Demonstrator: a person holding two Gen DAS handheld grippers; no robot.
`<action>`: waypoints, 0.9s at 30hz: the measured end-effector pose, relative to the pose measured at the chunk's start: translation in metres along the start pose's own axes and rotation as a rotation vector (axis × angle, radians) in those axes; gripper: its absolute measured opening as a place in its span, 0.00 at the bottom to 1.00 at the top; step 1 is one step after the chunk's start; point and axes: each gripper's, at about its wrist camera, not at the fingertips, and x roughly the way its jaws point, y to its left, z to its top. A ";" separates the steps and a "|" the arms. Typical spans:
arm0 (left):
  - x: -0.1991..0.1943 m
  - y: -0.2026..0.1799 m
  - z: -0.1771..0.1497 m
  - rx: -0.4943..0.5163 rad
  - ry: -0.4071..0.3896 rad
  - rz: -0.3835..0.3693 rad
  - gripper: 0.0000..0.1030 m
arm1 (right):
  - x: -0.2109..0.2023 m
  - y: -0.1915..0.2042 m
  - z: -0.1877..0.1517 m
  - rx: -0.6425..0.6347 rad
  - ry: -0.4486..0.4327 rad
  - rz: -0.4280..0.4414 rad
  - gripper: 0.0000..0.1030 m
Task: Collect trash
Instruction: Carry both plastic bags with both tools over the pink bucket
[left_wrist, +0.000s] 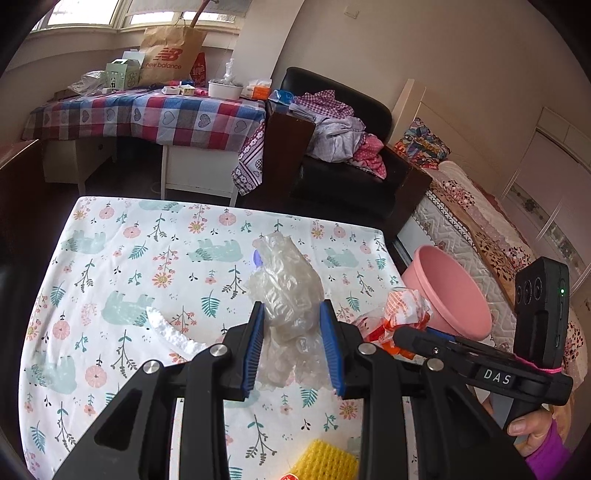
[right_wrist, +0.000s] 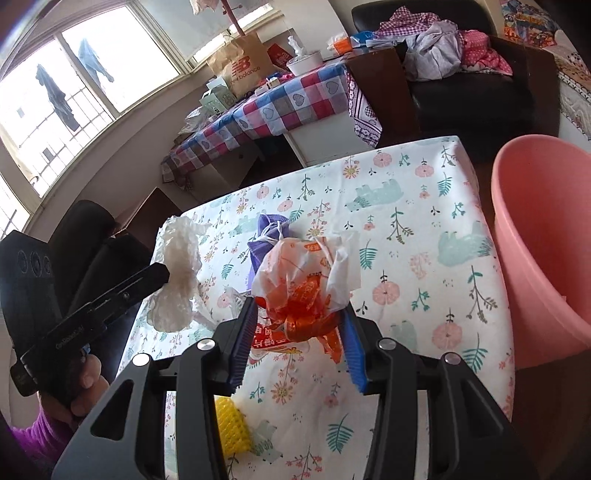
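My left gripper (left_wrist: 291, 310) is shut on a crumpled clear plastic bag (left_wrist: 288, 280), held above the floral tablecloth (left_wrist: 147, 258). In the right wrist view this left gripper (right_wrist: 162, 275) comes in from the left, with the clear bag (right_wrist: 177, 273) bunched at its tip. My right gripper (right_wrist: 299, 314) is shut on an orange-and-white plastic bag (right_wrist: 306, 277), lifted off the table. The left wrist view shows the same bag (left_wrist: 402, 310) at the right gripper's tip (left_wrist: 400, 334). A pink bin (right_wrist: 543, 236) stands off the table's right edge.
On the table lie a purple tied bag (right_wrist: 267, 240), a red printed wrapper (right_wrist: 269, 341), a yellow foam net (right_wrist: 231, 428) and a white foam strip (left_wrist: 173, 332). Behind stand a checked-cloth table (left_wrist: 147, 114), a black armchair (left_wrist: 343, 177) with clothes, and a bed (left_wrist: 480, 221).
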 end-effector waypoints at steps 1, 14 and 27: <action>-0.001 -0.002 0.000 0.006 -0.001 -0.003 0.29 | -0.005 -0.001 0.001 0.000 -0.016 -0.004 0.43; 0.009 -0.058 -0.008 0.093 0.026 -0.058 0.29 | -0.054 -0.036 -0.011 0.038 -0.114 -0.079 0.43; 0.050 -0.136 -0.011 0.217 0.066 -0.133 0.29 | -0.088 -0.089 -0.015 0.132 -0.201 -0.184 0.43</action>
